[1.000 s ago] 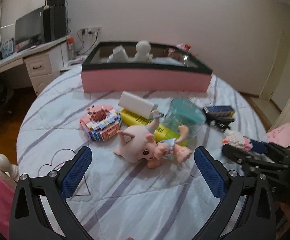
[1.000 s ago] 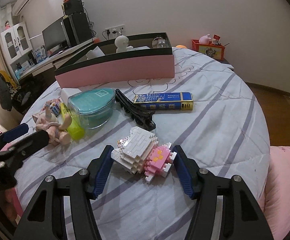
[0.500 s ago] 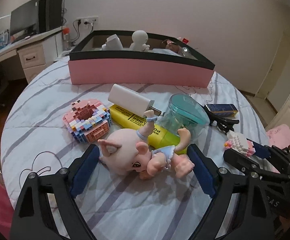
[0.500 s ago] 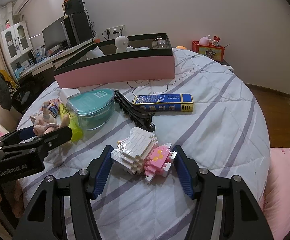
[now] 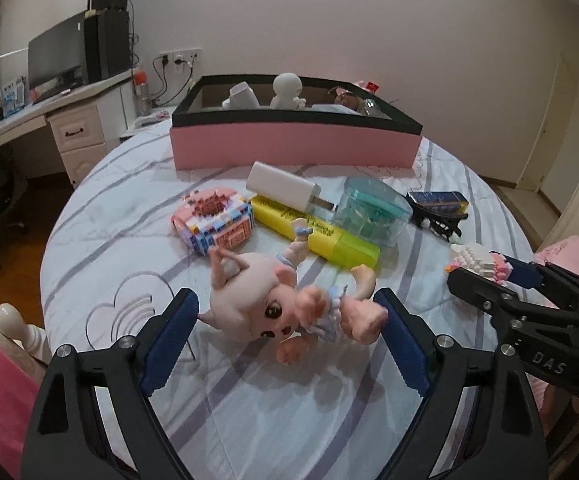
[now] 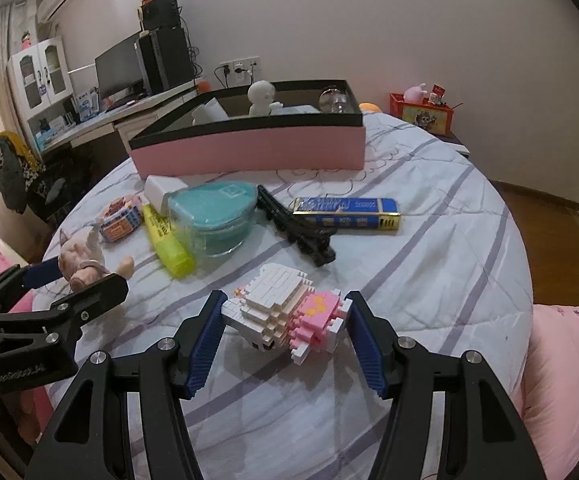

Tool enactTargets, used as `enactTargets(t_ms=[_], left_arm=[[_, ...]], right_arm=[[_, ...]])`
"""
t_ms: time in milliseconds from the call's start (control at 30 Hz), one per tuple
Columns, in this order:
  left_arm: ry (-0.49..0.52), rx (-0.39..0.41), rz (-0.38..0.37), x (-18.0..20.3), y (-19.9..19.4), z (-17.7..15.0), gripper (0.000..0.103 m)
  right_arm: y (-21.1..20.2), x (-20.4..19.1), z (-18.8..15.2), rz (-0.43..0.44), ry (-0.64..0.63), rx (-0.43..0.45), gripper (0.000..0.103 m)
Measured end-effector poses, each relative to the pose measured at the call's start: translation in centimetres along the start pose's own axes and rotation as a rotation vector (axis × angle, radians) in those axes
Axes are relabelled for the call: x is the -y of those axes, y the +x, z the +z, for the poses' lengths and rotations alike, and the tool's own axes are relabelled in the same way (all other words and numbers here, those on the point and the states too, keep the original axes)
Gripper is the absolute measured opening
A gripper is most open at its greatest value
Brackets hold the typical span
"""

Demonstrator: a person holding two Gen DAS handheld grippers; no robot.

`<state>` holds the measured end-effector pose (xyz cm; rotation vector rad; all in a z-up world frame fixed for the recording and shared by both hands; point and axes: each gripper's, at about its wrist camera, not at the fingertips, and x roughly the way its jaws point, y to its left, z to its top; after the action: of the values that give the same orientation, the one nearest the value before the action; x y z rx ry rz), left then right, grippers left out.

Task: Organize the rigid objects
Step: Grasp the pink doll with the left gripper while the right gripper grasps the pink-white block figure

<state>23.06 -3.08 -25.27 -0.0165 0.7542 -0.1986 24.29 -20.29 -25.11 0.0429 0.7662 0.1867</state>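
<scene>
A pink pig doll [image 5: 273, 300] lies on the striped bedspread [image 5: 289, 408]. My left gripper [image 5: 285, 304] is shut on it, one blue pad on its ear side and the other on its foot. In the right wrist view the same doll [image 6: 81, 256] sits between the left gripper [image 6: 85, 276] fingers. My right gripper [image 6: 287, 300] is shut on a white and pink brick figure [image 6: 285, 312], with a pad against each end. From the left wrist view, that brick figure [image 5: 477, 260] and the right gripper [image 5: 489, 272] are at the right. I cannot tell whether either object is off the bedspread.
A pink box with a black rim [image 6: 249, 152] stands at the back, with a white figurine inside. Before it lie a pastel brick house [image 5: 213, 220], white charger [image 5: 281, 190], yellow highlighter [image 5: 317, 236], teal container [image 5: 373, 212], black hair clip [image 6: 297, 228] and blue tin [image 6: 345, 208].
My left gripper came forward around the pig doll and its jaws narrowed onto it. The right gripper stayed in place on the brick figure.
</scene>
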Motion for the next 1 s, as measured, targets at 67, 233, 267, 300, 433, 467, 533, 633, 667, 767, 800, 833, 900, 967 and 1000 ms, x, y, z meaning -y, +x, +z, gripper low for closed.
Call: enactTargets(t_ms=[67,233,267,300,433,467,533,633,667,767,800,833,900,967,1000], left_arm=[[-0.005,-0.010,-0.001,-0.1,0.3,-0.4,0.090],[0.005,-0.026,0.008,-0.1,1.1,-0.2,0.090],[0.015,-0.025,0.019,0.0,1.3,-0.2,0.088],[0.023,-0.021,0.026,0.1,1.4,-0.3,0.085],[0.024,0.010,0.022,0.3,0.9,-0.2,0.080],[0.023,0.010,0.016,0.2,0.8,-0.1,0.080],[0.014,0.017,0.015,0.0,0.6,0.0,0.080],[0.013,0.039,0.018,0.0,-0.1,0.3,0.080],[0.015,0.044,0.020,0.0,-0.4,0.5,0.080],[0.024,0.071,0.026,0.3,-1.3,1.1,0.080],[0.028,0.080,0.028,0.4,-1.7,1.3,0.080],[0.031,0.094,0.029,0.5,-2.2,1.7,0.080],[0.037,0.116,0.031,0.7,-2.9,2.2,0.080],[0.041,0.147,0.035,0.9,-3.7,3.0,0.080],[0.045,0.160,0.038,1.0,-4.0,3.4,0.080]], right_arm=[[0.4,0.0,-0.4,-0.006,0.005,-0.011,0.062],[0.7,-0.2,-0.8,-0.031,-0.005,0.002,0.062],[0.8,-0.3,-0.7,-0.038,-0.014,0.001,0.062],[0.8,-0.4,-0.7,-0.043,-0.020,0.004,0.062],[0.7,-0.3,-0.7,-0.036,-0.015,0.014,0.061],[0.6,-0.3,-0.7,-0.036,-0.016,0.017,0.061],[0.4,-0.3,-0.6,-0.033,-0.015,0.023,0.061],[-0.2,-0.4,-0.3,-0.034,-0.013,0.040,0.061],[-0.5,-0.4,-0.2,-0.031,-0.011,0.047,0.061],[-1.4,-0.5,0.4,-0.026,-0.011,0.075,0.061],[-1.8,-0.7,0.7,-0.022,-0.011,0.088,0.061],[-2.3,-0.8,1.0,-0.019,-0.014,0.100,0.061],[-3.3,-1.1,1.7,-0.014,-0.018,0.132,0.061],[-3.9,-1.3,2.3,-0.009,-0.021,0.152,0.061],[-4.3,-1.4,2.7,-0.007,-0.024,0.168,0.061]])
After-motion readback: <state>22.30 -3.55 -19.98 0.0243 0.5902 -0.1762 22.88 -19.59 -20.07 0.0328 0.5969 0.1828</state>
